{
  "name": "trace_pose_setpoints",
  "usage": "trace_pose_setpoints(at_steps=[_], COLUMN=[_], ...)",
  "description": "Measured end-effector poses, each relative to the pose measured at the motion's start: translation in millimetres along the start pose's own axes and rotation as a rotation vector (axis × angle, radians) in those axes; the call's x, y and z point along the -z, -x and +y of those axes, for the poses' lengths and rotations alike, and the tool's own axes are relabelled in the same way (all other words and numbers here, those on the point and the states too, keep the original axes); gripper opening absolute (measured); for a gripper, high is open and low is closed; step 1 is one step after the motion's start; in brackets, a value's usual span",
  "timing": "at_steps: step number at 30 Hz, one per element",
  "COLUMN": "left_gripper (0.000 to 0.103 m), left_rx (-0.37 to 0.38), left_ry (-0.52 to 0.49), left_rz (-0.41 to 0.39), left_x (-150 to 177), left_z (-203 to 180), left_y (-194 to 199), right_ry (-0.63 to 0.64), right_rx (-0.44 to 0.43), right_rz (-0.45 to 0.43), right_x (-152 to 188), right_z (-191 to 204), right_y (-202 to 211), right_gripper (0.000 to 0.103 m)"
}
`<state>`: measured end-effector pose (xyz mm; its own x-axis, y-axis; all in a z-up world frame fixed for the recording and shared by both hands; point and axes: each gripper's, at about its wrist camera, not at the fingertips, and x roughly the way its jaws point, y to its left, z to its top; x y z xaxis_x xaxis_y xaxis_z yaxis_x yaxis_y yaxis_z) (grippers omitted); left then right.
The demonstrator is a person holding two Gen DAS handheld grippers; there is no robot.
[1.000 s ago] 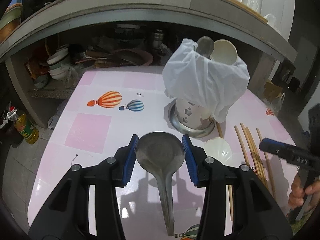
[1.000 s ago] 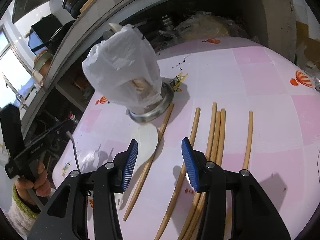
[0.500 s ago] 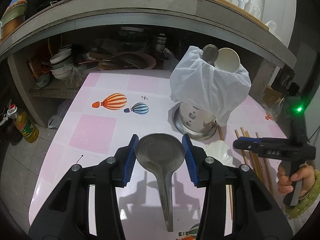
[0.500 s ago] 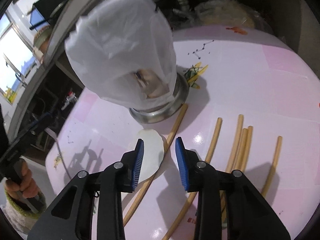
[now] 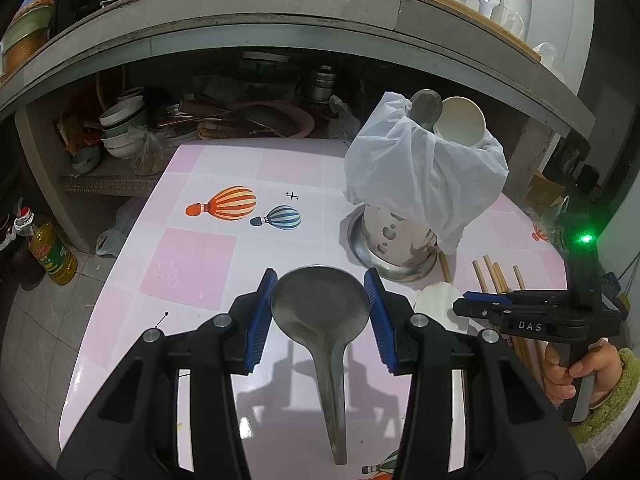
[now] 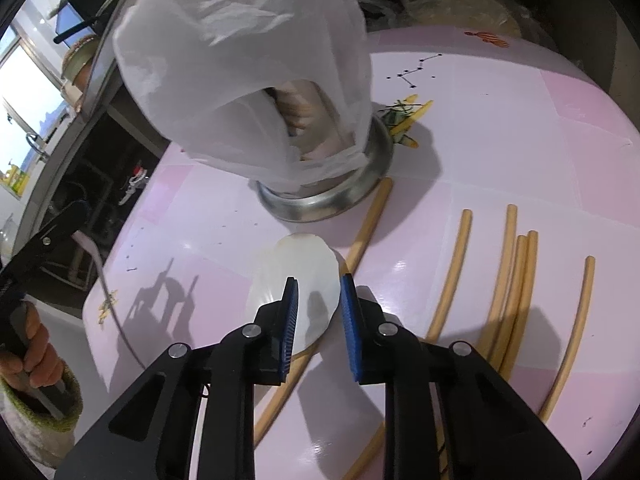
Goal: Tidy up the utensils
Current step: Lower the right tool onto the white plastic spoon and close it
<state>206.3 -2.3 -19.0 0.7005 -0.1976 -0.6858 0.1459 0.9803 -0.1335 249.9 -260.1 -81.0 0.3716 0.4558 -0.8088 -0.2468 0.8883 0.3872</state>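
Observation:
My left gripper (image 5: 320, 276) is shut on the bowl of a metal spoon (image 5: 320, 308), whose handle points back toward the camera. My right gripper (image 6: 319, 282) hovers low over a white spoon (image 6: 294, 276) lying on the table. Its jaws are closing, with the spoon's bowl edge between the pads (image 6: 289, 320), which do not press on it. From the left wrist view the right gripper (image 5: 478, 306) appears side-on above the white spoon (image 5: 434, 300). A metal utensil holder (image 5: 394, 240) draped in a white plastic bag (image 5: 424, 176) holds another two spoons. Several wooden chopsticks (image 6: 508, 268) lie loose to the right.
The holder stands in a steel dish (image 6: 320, 204) on the pink balloon-print table (image 5: 192, 264). A shelf with stacked bowls (image 5: 120, 128) and pans runs behind under a counter. An oil bottle (image 5: 50, 252) stands on the floor at the left. A person's hand (image 5: 568, 368) grips the right tool.
The right gripper dropped closer to the table, over the white spoon, and its jaws narrowed a lot. The left gripper kept the metal spoon and barely shifted.

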Motion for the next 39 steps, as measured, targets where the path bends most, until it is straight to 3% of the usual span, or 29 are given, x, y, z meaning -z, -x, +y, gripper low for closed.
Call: trace_pose_setpoints(at_steps=[15, 23, 31, 39], left_gripper=[0.043, 0.043, 0.043, 0.043], left_rx=[-0.002, -0.001, -0.002, -0.002], left_ry=[-0.004, -0.001, 0.002, 0.004], left_rz=[-0.002, 0.002, 0.005, 0.007], left_x=[-1.1, -1.7, -0.4, -0.7], left_z=[0.8, 2.0, 3.5, 4.4], left_y=[0.4, 1.7, 2.1, 1.0], right_ry=[-0.046, 0.025, -0.027, -0.048], right_rx=[-0.040, -0.018, -0.082, -0.073], right_rz=[0.014, -0.001, 0.009, 0.033], right_x=[-7.2, -6.2, -4.2, -2.0], right_z=[-2.8, 16.4, 13.0, 8.2], right_y=[-6.7, -4.7, -10.4, -19.8], right_gripper=[0.022, 0.023, 0.023, 0.023])
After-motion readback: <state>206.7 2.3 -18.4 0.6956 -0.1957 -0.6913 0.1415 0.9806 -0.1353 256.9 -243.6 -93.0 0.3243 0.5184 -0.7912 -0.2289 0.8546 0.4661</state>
